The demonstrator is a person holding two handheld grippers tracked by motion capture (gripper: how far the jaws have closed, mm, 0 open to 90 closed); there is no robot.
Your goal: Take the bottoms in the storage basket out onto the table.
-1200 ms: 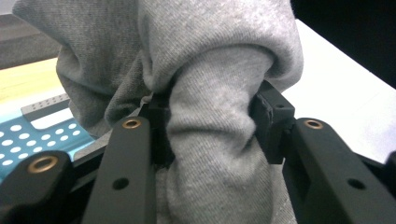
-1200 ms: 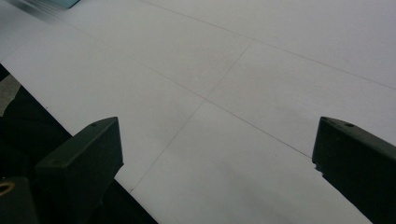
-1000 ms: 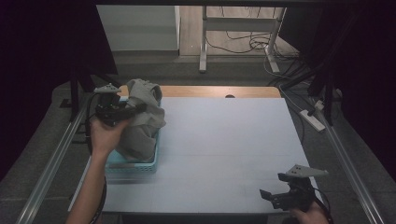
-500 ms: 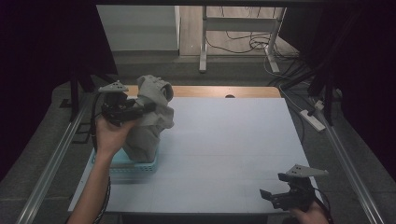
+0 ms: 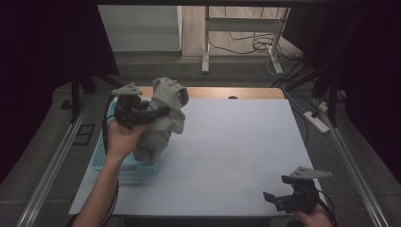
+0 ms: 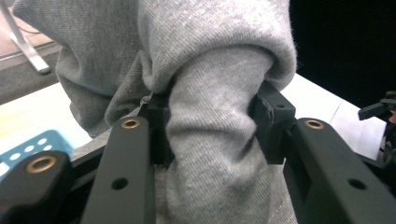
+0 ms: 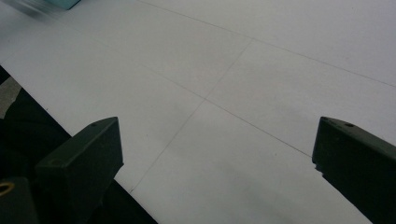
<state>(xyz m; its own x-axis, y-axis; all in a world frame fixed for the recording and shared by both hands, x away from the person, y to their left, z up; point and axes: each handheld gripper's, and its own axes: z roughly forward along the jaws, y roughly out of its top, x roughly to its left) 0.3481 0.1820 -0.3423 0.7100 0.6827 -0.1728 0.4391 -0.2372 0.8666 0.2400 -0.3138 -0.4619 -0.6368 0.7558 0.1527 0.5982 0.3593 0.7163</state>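
The left tongs [image 5: 158, 112] are gripping a grey sweatshirt [image 5: 161, 118], and in the left gripper view the two black jaws are pinching a thick fold of that knitted fabric [image 6: 219, 140] tight between them. The garment is hanging from the grip, its upper part bunching above the jaws, its lower end drooping down into a light blue perforated basket [image 5: 101, 151] that is sitting at the near-left part of the white table [image 5: 236, 151]. The person's left hand [image 5: 120, 137] is holding the tool up above the basket, forearm reaching in from the bottom edge. Over on the other side, the right tongs [image 5: 279, 201] are sitting low at the near-right corner of the table, well apart from the sweatshirt. In the right gripper view their jaws are standing wide apart, with bare white tabletop [image 7: 233, 93] between them.
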